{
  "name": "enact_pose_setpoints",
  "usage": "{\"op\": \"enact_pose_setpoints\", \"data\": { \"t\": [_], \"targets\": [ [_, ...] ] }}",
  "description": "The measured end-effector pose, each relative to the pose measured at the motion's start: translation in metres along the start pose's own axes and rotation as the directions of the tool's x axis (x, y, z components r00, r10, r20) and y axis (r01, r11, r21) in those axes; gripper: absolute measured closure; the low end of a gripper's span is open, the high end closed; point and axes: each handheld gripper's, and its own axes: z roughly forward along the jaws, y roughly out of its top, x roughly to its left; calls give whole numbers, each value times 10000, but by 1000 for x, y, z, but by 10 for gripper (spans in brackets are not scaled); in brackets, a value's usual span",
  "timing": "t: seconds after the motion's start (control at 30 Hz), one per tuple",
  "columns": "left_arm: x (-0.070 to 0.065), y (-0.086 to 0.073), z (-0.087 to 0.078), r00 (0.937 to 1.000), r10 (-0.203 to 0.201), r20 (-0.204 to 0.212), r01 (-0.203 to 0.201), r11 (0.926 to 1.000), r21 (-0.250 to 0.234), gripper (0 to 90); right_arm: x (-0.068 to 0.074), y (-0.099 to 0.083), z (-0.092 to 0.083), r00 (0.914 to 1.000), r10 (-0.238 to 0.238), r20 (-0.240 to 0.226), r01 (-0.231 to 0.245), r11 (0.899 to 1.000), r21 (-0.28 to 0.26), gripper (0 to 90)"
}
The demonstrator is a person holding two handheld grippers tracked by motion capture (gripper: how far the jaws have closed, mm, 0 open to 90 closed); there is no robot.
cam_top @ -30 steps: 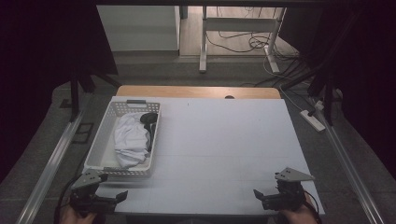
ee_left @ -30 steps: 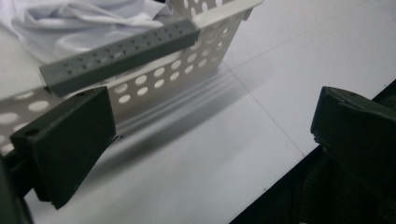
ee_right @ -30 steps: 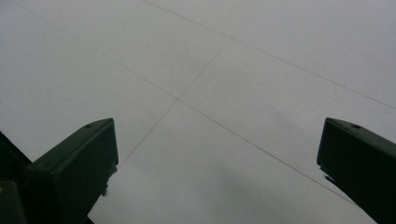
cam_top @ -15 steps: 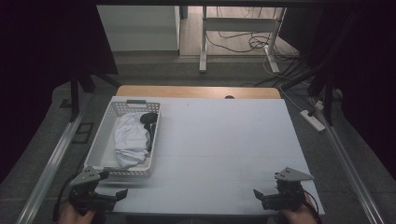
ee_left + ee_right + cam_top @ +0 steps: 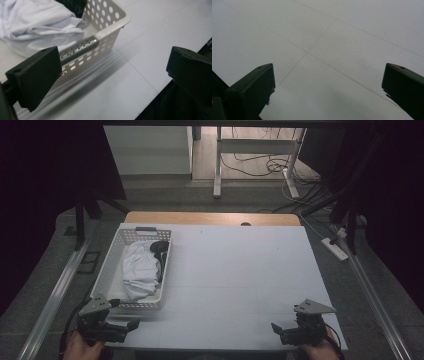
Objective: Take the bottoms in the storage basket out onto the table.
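White table and the floor around it
The white table [image 5: 240, 285] has faint thin lines across its top and a wooden strip [image 5: 210, 218] along its far edge; a power strip [image 5: 335, 248] lies on the floor off the right edge, loose cables [image 5: 250, 167] and a white frame leg [image 5: 218, 165] beyond the far edge, a metal rail [image 5: 55, 295] along the left edge
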Motion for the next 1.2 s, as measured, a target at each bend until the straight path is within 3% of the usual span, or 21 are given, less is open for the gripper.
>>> {"op": "enact_pose_setpoints", "data": {
  "t": [0.13,0.37,1.2],
  "targets": [
    [2,6,3,9999,147,75,-147,9999,-36,0,0,0,0,10000,12,-2,-12,10000,21,0],
    [8,12,9,9997,18,248,-20,10000,65,0,0,0,1,10000,36,-23,-36,10000,38,0],
    [27,53,35,9998,156,-138,-151,9992,362,0,0,0,1,10000,-4,-48,4,9999,109,0]
  ]
}}
